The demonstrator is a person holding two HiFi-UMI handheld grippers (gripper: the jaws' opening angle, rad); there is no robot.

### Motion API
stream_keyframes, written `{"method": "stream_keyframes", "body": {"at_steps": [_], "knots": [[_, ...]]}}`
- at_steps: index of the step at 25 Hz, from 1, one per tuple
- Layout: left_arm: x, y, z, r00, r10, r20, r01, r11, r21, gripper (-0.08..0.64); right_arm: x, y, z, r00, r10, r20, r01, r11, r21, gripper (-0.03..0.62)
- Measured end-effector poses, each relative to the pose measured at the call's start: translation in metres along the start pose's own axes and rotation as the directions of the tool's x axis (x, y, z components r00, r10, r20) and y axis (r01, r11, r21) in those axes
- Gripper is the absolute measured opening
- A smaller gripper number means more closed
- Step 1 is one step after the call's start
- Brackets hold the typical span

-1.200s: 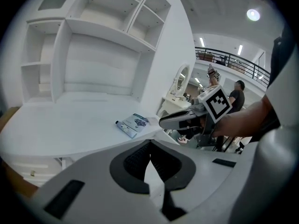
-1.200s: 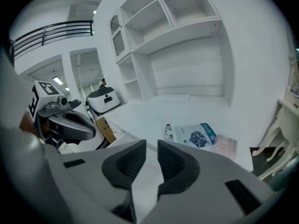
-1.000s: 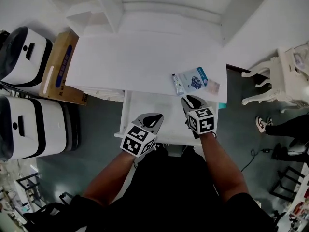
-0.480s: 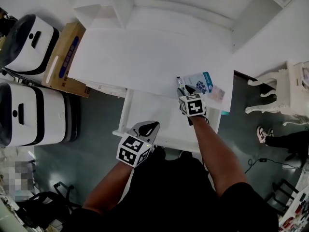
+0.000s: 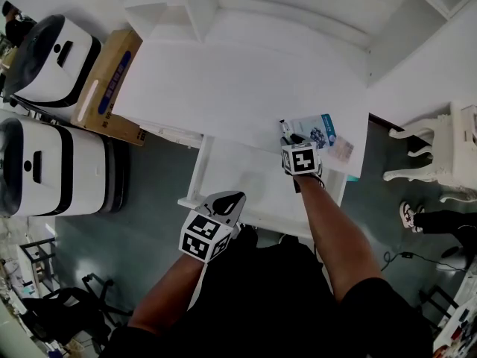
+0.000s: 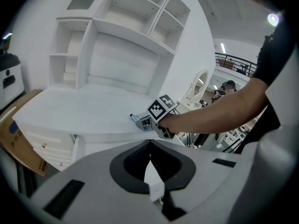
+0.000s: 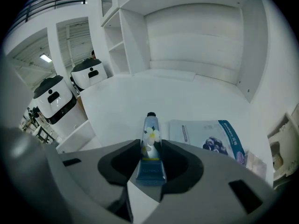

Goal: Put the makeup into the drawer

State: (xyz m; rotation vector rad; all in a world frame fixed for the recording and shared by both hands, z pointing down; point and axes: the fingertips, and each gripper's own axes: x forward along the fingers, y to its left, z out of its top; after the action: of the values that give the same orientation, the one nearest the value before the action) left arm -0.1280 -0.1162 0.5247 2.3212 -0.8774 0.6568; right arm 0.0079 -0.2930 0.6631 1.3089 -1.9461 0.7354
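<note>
Blue tube [image 7: 151, 130] with a white flower print and a black cap lies flat on the white desk [image 5: 223, 88], near the desk's front edge and above the right side of the open drawer [image 5: 195, 171]. The cap points away from the person, toward the shelves at the back.

Right gripper [image 7: 150, 143]: pointed steeply down over the tube. Its jaws have just been opening and stand at a narrow gap, one on each side of the tube, close along its sides. The tube rests on the desk surface and is not lifted.

Left gripper [image 6: 150, 143]: jaws brought together at the tips, with nothing between them. In the head view it hangs in front of the drawer's front edge, on the left side, well apart from the tube.

Drawer: pulled out below the desk top; its white floor is visible in the head view.

Other items on the desk: a flat sachet [image 7: 210, 136] with blue print lies just to the right of the tube, and a small pale packet [image 5: 343, 150] lies at the sachet's right, near the desk corner.

A cardboard box [image 5: 112, 84] stands on the floor against the desk's left end.
</note>
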Motion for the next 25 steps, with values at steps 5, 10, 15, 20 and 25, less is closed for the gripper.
{"method": "stream_keyframes", "body": {"at_steps": [5,10,15,20,25], "knots": [[-0.003,0.002,0.004,1.0,0.008,0.016,-0.008,1.0,0.002,0.009,-0.003,0.0,0.002,1.0,0.012,0.007,-0.012,1.0,0.0,0.144],[-0.004,0.0,0.002,1.0,0.005,0.018,-0.005,1.0,0.0,0.008,-0.015,0.007,0.0,0.999,0.038,0.029,-0.038,0.999,0.01,0.144],[0.004,-0.008,0.001,1.0,-0.008,0.02,0.008,1.0,0.007,0.009,-0.035,0.012,-0.003,0.995,0.078,0.067,-0.079,0.997,0.016,0.143],[0.017,-0.017,0.004,1.0,-0.023,0.02,0.023,1.0,0.017,0.009,-0.058,0.016,-0.025,0.992,0.115,0.058,-0.114,0.993,-0.014,0.143],[0.026,-0.027,0.007,0.999,-0.04,0.017,0.039,0.999,0.023,0.009,-0.077,0.021,-0.068,0.988,0.157,0.005,-0.157,0.985,-0.077,0.143]]}}
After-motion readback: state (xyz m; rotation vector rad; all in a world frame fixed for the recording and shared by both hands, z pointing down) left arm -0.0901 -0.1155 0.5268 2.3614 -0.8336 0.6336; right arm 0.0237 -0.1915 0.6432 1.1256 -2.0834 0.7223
